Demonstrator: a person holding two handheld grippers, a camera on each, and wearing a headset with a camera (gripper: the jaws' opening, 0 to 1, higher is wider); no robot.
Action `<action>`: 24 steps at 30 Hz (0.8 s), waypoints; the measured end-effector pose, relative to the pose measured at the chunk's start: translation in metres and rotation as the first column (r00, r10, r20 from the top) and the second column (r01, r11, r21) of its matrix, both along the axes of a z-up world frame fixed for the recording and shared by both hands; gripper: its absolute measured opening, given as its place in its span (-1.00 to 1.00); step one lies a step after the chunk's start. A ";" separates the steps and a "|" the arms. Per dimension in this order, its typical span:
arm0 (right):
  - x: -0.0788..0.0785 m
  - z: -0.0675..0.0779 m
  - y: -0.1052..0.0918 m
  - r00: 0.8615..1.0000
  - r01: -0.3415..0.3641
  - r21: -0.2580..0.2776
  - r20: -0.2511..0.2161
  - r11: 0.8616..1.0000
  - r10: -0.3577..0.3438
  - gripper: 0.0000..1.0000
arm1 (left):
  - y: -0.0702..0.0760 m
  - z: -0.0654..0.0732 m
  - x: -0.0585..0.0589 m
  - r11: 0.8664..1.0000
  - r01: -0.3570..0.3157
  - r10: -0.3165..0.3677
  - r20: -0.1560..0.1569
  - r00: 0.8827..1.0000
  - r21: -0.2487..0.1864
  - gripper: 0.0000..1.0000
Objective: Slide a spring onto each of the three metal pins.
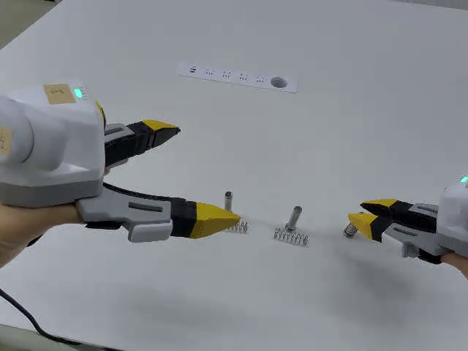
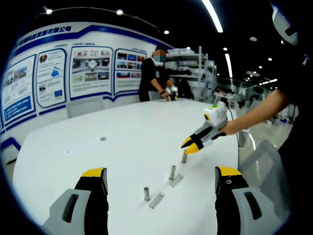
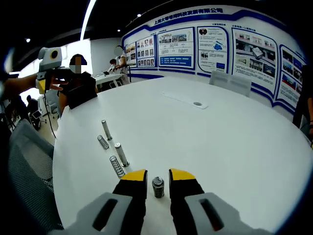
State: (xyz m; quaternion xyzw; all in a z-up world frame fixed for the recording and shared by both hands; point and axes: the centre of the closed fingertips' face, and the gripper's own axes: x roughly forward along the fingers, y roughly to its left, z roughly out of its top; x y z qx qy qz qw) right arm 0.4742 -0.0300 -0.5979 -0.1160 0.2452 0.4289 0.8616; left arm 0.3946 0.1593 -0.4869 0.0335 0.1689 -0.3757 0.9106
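Judging from the layout, you are a third done: the sprung pin stands just off the tips of your right tongs, whose jaws sit narrowly apart, gripping nothing. Between your tongs the middle pin and left pin stand bare, the middle spring and left spring lying loose on the table beside them; your left tongs gape wide, empty.

I count metal pins: 3 | springs: 3, two loose, one on a pin | grippers: 2, my left gripper, right gripper | socket strip: 1
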 end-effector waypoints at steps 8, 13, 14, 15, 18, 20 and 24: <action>-0.009 0.025 0.015 0.997 -0.053 0.018 0.064 0.998 0.051 -0.59 | -0.003 0.003 0.000 1.000 0.012 -0.012 0.011 1.000 -0.003 0.84; -0.028 0.027 0.035 0.980 -0.179 -0.040 0.085 0.983 0.182 -0.59 | -0.008 0.003 0.000 0.999 0.031 -0.031 0.000 1.000 -0.014 0.78; -0.032 0.026 0.039 0.976 -0.195 -0.048 0.085 0.980 0.199 -0.59 | -0.009 0.003 0.000 0.999 0.032 -0.032 -0.003 0.999 -0.015 0.77; -0.035 0.026 0.042 0.974 -0.208 -0.052 0.083 0.977 0.212 -0.59 | -0.010 0.003 0.000 0.999 0.033 -0.033 -0.004 0.999 -0.015 0.78; -0.038 0.018 0.050 0.973 -0.215 -0.042 0.072 0.976 0.218 -0.59 | -0.011 0.003 -0.001 0.999 0.036 -0.036 0.002 0.999 -0.014 0.78; -0.041 0.011 0.055 0.975 -0.214 -0.031 0.049 0.976 0.216 -0.59 | -0.012 0.003 -0.001 0.999 0.036 -0.036 -0.001 0.999 -0.017 0.78; -0.047 -0.005 0.059 0.970 -0.243 -0.059 0.015 0.968 0.244 -0.59 | -0.011 0.001 -0.003 0.999 0.036 -0.036 -0.005 0.999 -0.011 0.78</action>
